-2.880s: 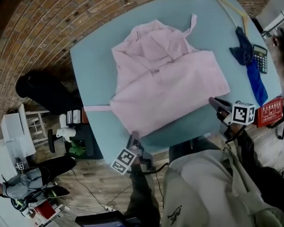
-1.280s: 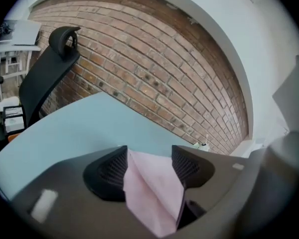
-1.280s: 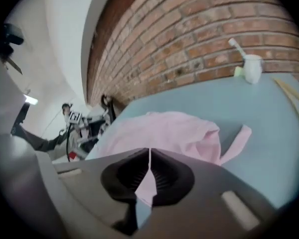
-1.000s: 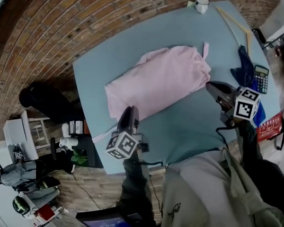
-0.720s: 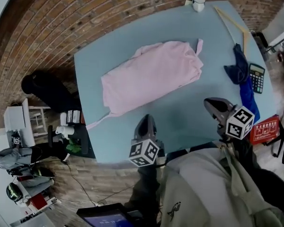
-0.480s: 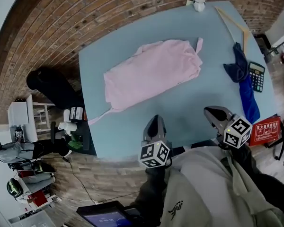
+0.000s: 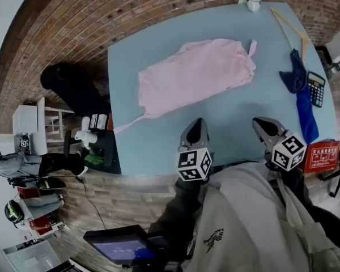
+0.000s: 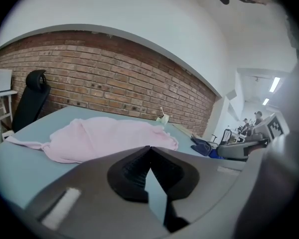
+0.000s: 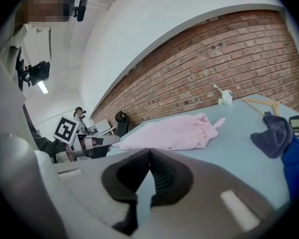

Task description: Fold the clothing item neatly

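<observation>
The left gripper [image 7: 196,123] and right gripper [image 7: 262,123] are held closed, with nothing between the jaws. The pink garment [image 7: 195,72] is laid folded on the table [image 7: 158,149], well ahead of both. Its strap [image 7: 129,123], trailing toward the edge, could be snagged and the fold loosened.

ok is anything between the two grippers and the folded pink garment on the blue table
Nothing visible: only bare blue table lies between the left gripper, the right gripper and the folded pink fabric garment.

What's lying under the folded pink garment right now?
Only the light blue tabletop shows around the folded pink garment; its thin strap trails from one end. Anything beneath the cloth is covered.
</observation>
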`<state>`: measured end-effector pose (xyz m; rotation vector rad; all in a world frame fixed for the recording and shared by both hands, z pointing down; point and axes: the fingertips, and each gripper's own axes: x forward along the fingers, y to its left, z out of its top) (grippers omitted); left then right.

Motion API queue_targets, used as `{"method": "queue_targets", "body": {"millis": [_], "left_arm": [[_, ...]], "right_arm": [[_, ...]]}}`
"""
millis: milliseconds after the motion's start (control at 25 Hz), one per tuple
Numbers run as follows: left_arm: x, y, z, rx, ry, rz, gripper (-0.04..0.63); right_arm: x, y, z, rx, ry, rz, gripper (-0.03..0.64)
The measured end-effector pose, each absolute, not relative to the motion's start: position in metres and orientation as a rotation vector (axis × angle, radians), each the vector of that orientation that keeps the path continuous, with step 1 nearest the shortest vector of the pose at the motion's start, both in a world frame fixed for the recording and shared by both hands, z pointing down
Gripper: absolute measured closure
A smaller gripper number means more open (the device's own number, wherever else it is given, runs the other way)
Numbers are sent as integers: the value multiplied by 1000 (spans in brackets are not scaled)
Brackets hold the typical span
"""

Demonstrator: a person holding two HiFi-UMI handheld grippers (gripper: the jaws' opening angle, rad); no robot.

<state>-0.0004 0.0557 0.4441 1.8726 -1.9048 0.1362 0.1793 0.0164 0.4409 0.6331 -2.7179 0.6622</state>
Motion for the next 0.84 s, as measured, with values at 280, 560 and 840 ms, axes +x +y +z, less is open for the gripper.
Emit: {"method": "queue_targets", "body": {"millis": [280, 560, 840], "left_arm": [[-15, 63, 450, 1881, -1882, 143, 588], [-18, 60, 453, 1926, -1838, 174, 588], [-22, 52, 463, 1953, -1799, 225, 588]], "right_arm": [[165, 23, 440, 673, -2706, 643, 615], [162, 29, 445, 712, -2670, 650, 615], [161, 30, 458, 737, -2635, 647, 615]]}}
